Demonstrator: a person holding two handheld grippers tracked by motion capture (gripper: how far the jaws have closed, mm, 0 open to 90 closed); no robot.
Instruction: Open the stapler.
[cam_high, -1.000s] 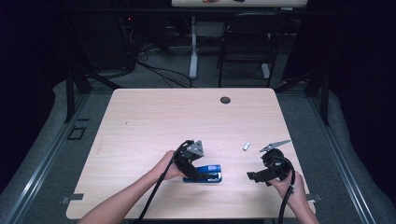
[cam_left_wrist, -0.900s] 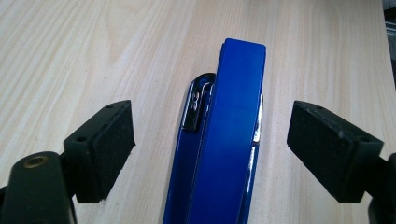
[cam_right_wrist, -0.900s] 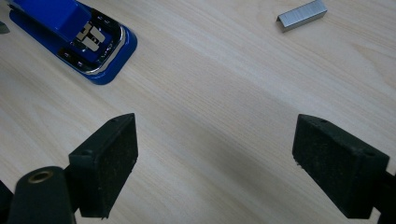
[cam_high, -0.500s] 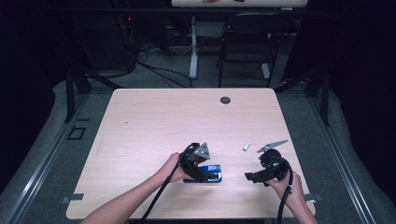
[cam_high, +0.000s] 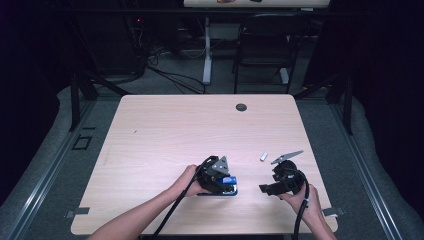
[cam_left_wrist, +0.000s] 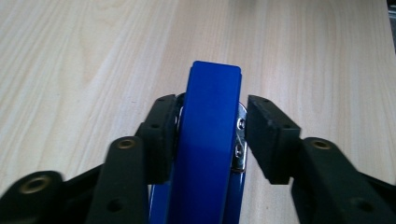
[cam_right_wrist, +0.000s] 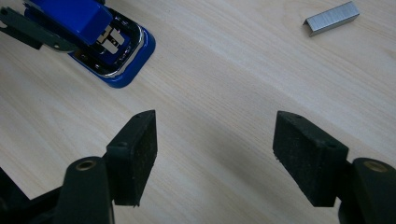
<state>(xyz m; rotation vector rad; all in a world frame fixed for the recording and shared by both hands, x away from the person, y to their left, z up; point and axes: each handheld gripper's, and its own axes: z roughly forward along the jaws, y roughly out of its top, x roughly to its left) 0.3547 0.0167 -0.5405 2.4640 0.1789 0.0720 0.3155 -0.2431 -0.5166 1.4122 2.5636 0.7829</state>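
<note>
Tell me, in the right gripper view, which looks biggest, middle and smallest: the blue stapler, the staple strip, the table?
1. Table, reaching every edge.
2. Blue stapler, partly cut off at the top left.
3. Staple strip, smallest by far.

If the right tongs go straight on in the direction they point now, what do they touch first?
Probably bare table. The right tongs stand open over wood; the blue stapler lies off to one side, the strip of staples to the other. Depth is unclear.
</note>
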